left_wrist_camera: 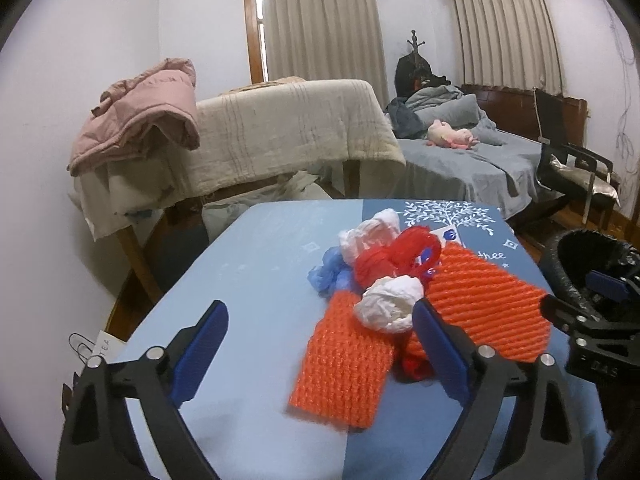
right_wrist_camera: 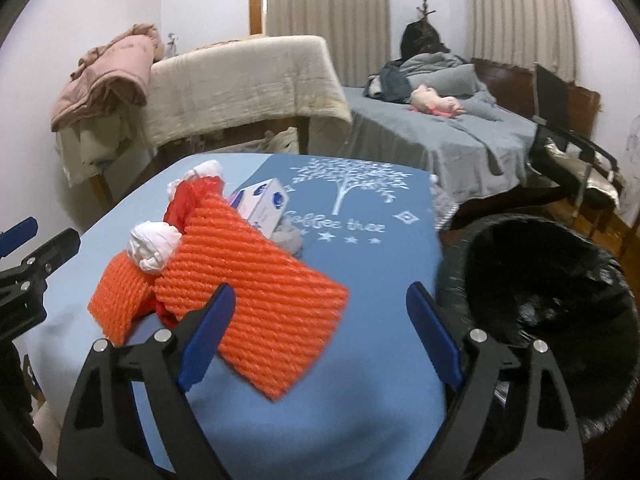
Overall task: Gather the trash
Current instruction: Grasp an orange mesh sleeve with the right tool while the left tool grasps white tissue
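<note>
A pile of trash lies on the blue table (left_wrist_camera: 256,264): a small orange foam net (left_wrist_camera: 340,368), a large orange foam net (left_wrist_camera: 488,304), a white crumpled bag (left_wrist_camera: 390,304), a red bag (left_wrist_camera: 396,258), a blue bag (left_wrist_camera: 326,276) and another white bag (left_wrist_camera: 370,232). My left gripper (left_wrist_camera: 320,350) is open, its fingers on either side of the small net. My right gripper (right_wrist_camera: 320,334) is open over the corner of the large orange net (right_wrist_camera: 260,300). A small white and blue box (right_wrist_camera: 264,204) sits behind it. A black-lined trash bin (right_wrist_camera: 548,312) stands right of the table.
A chair draped with a beige blanket (left_wrist_camera: 288,128) and a pink jacket (left_wrist_camera: 140,116) stands behind the table. A grey bed (left_wrist_camera: 472,160) with a pink plush toy is at the back right, and a black chair (left_wrist_camera: 572,164) beside it.
</note>
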A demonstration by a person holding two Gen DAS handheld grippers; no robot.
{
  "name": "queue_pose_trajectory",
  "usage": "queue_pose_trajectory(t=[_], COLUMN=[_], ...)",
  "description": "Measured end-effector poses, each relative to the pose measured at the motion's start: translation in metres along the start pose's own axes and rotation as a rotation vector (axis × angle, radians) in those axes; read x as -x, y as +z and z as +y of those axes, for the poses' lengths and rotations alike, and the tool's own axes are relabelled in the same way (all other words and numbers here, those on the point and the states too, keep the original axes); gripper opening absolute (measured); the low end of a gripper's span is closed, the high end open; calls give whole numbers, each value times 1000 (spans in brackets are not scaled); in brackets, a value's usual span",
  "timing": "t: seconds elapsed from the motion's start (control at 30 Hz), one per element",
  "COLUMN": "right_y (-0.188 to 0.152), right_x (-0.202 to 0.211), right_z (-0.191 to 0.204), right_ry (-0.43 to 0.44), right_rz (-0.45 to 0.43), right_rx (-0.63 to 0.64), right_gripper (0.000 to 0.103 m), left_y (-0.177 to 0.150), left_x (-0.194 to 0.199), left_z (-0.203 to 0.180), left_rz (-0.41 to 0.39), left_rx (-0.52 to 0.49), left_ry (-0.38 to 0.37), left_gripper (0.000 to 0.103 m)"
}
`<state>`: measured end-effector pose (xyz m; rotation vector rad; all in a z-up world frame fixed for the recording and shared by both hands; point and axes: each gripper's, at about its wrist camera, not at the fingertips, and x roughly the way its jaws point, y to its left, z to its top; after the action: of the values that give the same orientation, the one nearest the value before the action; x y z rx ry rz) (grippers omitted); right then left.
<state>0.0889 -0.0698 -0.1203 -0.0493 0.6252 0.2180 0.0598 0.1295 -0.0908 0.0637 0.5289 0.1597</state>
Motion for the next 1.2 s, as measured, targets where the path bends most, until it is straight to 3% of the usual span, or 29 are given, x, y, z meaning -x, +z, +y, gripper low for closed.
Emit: queue_pose_trajectory(t=[0.4,0.43,0.53,0.67,0.77,1.03,1.2], right_y=[13,12,10,10,9,11,10], right_x=[-59,-62,-63,-56,-49,-34,-32], right_z=[17,17,18,18,21,11,-3], right_ry=[83,100,190,249,263,241,236], right_rz=[70,82,112,110,108,93,93], right_rx=[88,92,88,83,99,91,33], right_gripper=[87,84,60,35,31,33,33], left_y=[-2,-2,-3,-2,-2,-4,-13], left_x=[-32,-34,-38,-40,-41,-45,-59], left_z=[4,4,4,-1,-7,-22,-36], left_rz=[27,30,41,45,44,60,105], left_rx=[-2,0,3,-6,-9,-25,-48], left_ry=[-6,-8,-17,-37,-51,-114,-153], left_gripper=[88,88,88,88,88,83,71])
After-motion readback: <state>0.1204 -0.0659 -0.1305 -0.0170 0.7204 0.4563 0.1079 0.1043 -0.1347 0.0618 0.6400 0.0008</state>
